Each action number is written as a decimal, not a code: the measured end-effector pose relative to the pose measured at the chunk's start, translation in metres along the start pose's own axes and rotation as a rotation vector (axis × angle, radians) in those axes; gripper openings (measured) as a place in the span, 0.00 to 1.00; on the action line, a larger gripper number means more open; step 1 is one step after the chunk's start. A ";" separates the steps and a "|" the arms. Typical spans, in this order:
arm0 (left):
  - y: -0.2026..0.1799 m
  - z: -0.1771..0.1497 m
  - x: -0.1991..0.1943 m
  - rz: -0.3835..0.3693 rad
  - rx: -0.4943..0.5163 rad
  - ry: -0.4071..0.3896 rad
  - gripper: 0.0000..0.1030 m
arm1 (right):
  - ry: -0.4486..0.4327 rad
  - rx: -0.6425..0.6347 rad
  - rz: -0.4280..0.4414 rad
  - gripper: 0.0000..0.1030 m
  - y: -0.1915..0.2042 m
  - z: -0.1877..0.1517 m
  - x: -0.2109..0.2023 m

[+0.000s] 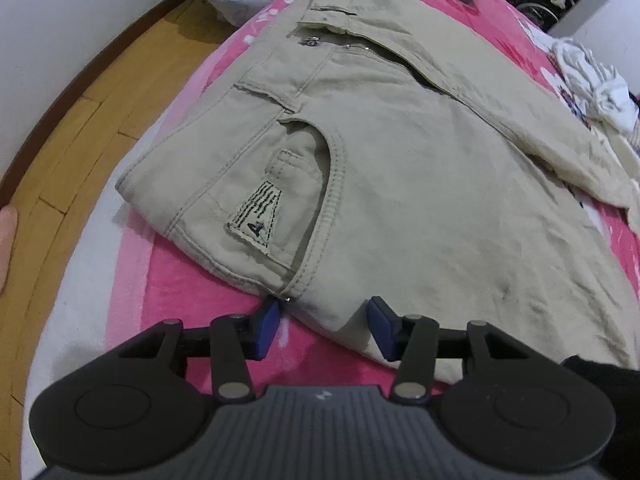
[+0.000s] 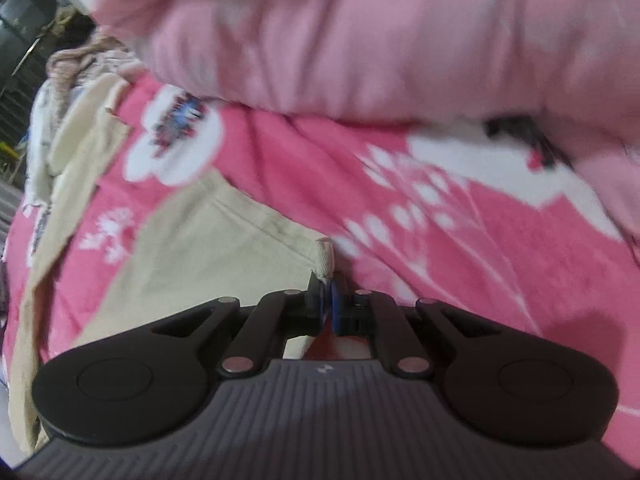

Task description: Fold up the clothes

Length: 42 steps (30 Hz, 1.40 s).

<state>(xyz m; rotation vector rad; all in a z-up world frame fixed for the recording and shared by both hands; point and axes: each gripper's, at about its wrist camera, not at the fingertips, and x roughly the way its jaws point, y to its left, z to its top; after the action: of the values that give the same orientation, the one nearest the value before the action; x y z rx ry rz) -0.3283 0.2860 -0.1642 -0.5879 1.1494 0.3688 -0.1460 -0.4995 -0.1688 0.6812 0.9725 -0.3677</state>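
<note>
Beige trousers (image 1: 400, 160) lie folded lengthwise on a pink floral blanket (image 1: 192, 280), with the pocket and a stitched label facing up. My left gripper (image 1: 324, 328) is open just above the blanket. Its blue pads (image 1: 268, 328) straddle the near edge of the trousers by the pocket corner and do not squeeze it. In the blurred right wrist view, my right gripper (image 2: 325, 300) is shut on the corner of a hem of the beige trousers (image 2: 208, 264), low over the blanket (image 2: 440, 240).
A wooden floor (image 1: 80, 120) runs along the bed's left side. Crumpled white clothes (image 1: 592, 76) lie at the far right. A bulky pale pink quilt (image 2: 360, 40) rises behind the right gripper. More beige and patterned garments (image 2: 72, 128) are heaped at the left.
</note>
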 end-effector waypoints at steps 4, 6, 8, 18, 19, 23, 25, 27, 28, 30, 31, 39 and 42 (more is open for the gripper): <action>-0.007 0.001 -0.001 0.031 0.067 0.004 0.49 | -0.001 -0.009 0.031 0.04 -0.007 0.000 0.003; -0.010 0.000 -0.006 0.054 0.115 0.012 0.49 | -0.011 -0.044 0.031 0.13 -0.006 0.004 -0.003; -0.016 -0.003 -0.017 0.082 0.189 0.020 0.48 | -0.039 -0.040 0.002 0.19 -0.011 0.011 -0.019; -0.061 0.013 -0.040 -0.054 0.413 -0.053 0.48 | -0.030 -0.560 0.186 0.21 0.119 0.028 -0.028; -0.069 0.014 -0.028 -0.072 0.426 -0.046 0.48 | 0.018 -0.632 0.206 0.20 0.138 0.024 -0.012; -0.082 0.009 0.012 -0.039 0.487 0.031 0.44 | 0.125 -0.853 0.147 0.17 0.177 0.007 0.044; -0.079 0.012 0.011 -0.033 0.488 0.044 0.43 | 0.112 -0.818 0.032 0.16 0.161 0.024 0.059; -0.077 0.022 -0.002 -0.026 0.485 0.019 0.46 | 0.088 -0.773 -0.082 0.09 0.146 0.042 0.070; -0.078 0.030 -0.006 -0.025 0.491 -0.001 0.47 | 0.056 -0.733 -0.139 0.09 0.142 0.055 0.067; -0.088 0.049 -0.012 -0.031 0.503 -0.047 0.48 | -0.014 -0.707 -0.199 0.14 0.145 0.070 0.058; -0.097 0.058 -0.011 -0.045 0.508 -0.070 0.48 | -0.033 -0.695 -0.156 0.14 0.153 0.072 0.052; -0.251 0.093 0.040 -0.224 0.787 -0.220 0.49 | 0.082 -0.377 0.286 0.23 0.246 0.081 0.099; -0.296 0.087 0.058 -0.270 0.875 -0.254 0.49 | 0.115 -0.125 0.361 0.27 0.254 0.105 0.151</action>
<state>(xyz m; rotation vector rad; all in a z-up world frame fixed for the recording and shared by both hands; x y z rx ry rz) -0.0771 0.1025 -0.1212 0.0819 0.8577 -0.2916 0.1444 -0.3812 -0.1650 0.7531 0.9503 0.0496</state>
